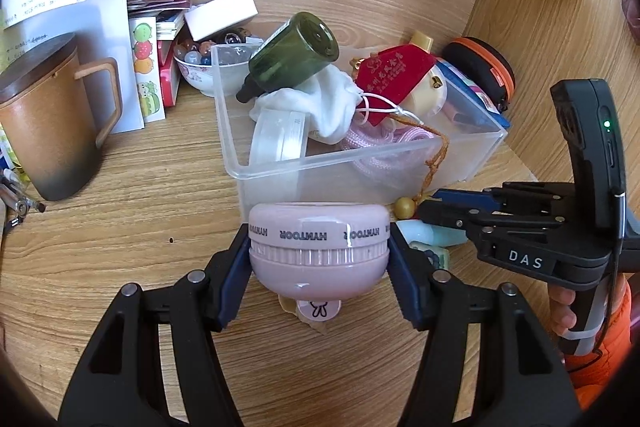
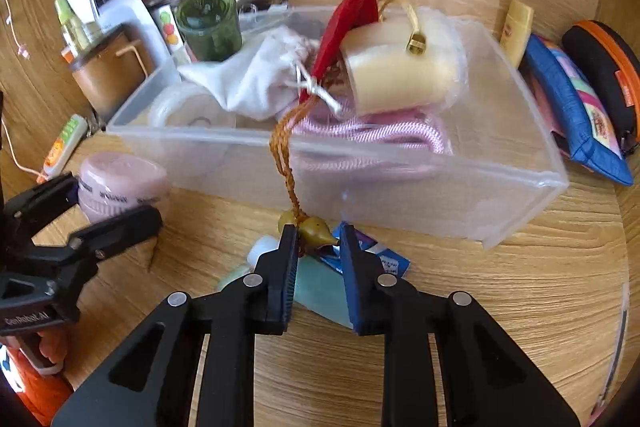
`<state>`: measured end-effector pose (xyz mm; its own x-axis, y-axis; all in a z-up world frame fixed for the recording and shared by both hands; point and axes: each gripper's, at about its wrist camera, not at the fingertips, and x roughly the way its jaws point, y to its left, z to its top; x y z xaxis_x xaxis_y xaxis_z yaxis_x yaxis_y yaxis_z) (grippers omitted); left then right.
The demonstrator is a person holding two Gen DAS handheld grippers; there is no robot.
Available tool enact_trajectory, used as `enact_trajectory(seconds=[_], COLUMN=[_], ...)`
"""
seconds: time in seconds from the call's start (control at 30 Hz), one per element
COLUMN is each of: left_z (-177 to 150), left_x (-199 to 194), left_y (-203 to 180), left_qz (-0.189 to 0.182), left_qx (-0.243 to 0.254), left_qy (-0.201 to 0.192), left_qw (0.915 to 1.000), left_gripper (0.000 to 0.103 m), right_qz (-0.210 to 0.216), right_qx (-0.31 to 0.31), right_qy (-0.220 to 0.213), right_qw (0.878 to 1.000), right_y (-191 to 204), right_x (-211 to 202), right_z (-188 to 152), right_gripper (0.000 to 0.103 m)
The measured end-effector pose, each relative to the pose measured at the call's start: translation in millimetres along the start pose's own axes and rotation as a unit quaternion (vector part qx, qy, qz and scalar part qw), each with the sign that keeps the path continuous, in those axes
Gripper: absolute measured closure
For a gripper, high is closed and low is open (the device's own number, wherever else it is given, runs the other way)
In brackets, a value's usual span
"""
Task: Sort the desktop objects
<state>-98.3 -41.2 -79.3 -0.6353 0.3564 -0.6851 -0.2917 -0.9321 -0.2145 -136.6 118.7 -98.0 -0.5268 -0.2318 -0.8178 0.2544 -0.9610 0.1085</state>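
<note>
1. My left tool grips one round pink plastic jar banded with printed tape, its two blue pads pressed against the jar's sides, just in front of the box's near wall.
2. My right tool has its jaws drawn close on either side of one small golden gourd-shaped bead. The left pad touches the bead; whether the right pad presses on it I cannot tell.
3. The bead hangs on one braided orange cord, which runs up over the near wall of the one clear plastic box standing mid-worktop.
4. Inside the box I count: one dark green bottle lying tilted, one white cloth pouch, one red felt tag, one cream cylinder with a gold clasp, one pink woven strap and one clear round tape roll.
5. On the wooden worktop under my right tool lie one pale green tube and one blue-and-white packet.
6. Behind the box's right end lie one blue patterned pouch and one black case with orange zip.
7. Towards the worktop's left edge stand one brown ceramic mug with a dark lid and one white bowl of glass beads.
</note>
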Motion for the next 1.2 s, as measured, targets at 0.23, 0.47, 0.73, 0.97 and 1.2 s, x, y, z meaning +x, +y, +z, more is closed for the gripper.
enact_trajectory(seconds=[0.23, 0.47, 0.73, 0.97, 1.2], left_z=[-2, -2, -3, -1, 8], left_x=[-1, -1, -1, -4, -15], left_y=[3, 5, 7, 6, -2], left_qz=[-0.005, -0.008, -0.009, -0.006, -0.004], left_qx=[-0.005, -0.008, -0.015, -0.013, -0.013], left_qy=[0.002, 0.001, 0.000, -0.005, -0.020], left_qw=[1.0000, 0.9999, 0.9998, 0.9999, 0.9997], left_gripper=[0.041, 0.041, 0.041, 0.041, 0.041], right_qz=[0.021, 0.031, 0.035, 0.044, 0.061], right_qx=[-0.010, -0.025, -0.041, -0.049, -0.048], right_qy=[0.007, 0.020, 0.012, -0.013, -0.040], right_qw=[1.000, 0.999, 0.998, 0.998, 0.996], right_y=[13, 27, 32, 32, 3], right_x=[8, 18, 22, 2, -39], right_z=[6, 8, 4, 1, -6], right_gripper=[0.082, 0.077, 0.083, 0.086, 0.086])
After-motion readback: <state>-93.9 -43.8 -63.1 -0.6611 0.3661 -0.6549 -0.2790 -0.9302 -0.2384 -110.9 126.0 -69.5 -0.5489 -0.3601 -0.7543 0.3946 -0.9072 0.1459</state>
